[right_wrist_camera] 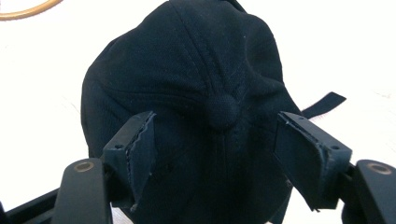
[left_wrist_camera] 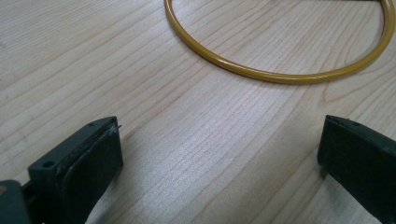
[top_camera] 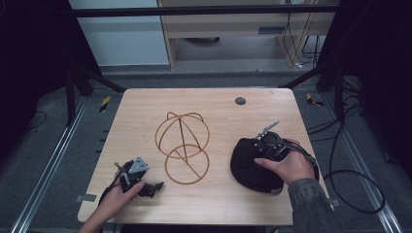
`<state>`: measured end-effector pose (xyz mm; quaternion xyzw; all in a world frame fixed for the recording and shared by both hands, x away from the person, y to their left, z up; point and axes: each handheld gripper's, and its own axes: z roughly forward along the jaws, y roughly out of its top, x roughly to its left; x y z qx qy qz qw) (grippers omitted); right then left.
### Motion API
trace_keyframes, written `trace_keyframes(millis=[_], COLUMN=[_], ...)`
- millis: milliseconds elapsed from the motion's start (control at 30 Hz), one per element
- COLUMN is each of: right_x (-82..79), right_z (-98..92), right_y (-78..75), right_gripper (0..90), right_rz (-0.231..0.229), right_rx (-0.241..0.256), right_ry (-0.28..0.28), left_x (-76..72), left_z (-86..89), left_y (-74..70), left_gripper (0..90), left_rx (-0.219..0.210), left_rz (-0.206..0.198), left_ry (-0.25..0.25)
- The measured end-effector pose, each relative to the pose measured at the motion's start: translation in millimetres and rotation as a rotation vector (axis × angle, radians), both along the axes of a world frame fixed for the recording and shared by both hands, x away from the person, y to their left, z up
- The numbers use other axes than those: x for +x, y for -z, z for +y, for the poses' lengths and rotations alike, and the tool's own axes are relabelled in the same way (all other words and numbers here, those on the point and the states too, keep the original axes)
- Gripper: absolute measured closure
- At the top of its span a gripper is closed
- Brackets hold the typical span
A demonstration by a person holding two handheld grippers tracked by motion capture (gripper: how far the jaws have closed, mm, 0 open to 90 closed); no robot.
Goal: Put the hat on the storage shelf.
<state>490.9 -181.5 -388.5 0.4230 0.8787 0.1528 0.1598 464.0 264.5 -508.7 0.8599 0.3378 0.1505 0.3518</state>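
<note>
Right gripper (right_wrist_camera: 215,140) hovers spread over the black cap's (right_wrist_camera: 187,84) crown, nothing grasped yet; left gripper (left_wrist_camera: 219,154) waits released by the wire stand (top_camera: 182,148).

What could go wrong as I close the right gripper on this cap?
1. The right gripper stands open over the black cap's crown, jaws either side of the top button; soft fabric may bunch or slip, giving a weak grip.
2. The loose strap trails on the table and could snag on lifting.
3. The wire hat stand looks light; the open left gripper is not touching it, so it may tip or slide.
</note>
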Motion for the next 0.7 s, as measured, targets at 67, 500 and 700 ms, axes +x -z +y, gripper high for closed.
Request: trace_keyframes(millis=[67,500,700], right_x=[2.8,16.8,20.7], right_z=[-0.4,3.9,3.9], right_y=[0.9,1.1,4.1], right_gripper=[30.9,37.8,42.1], right_rz=[0.009,0.050,0.064], right_rx=[-0.003,-0.005,-0.004], right_ry=[-0.006,-0.021,-0.018], left_x=[0.0,0.1,0.1], left_z=[0.0,0.0,0.0], left_y=[0.0,0.0,0.0], left_gripper=[0.0,0.0,0.0], left_rx=[0.000,0.000,0.000], left_rz=[0.000,0.000,0.000], left_ry=[0.000,0.001,0.001])
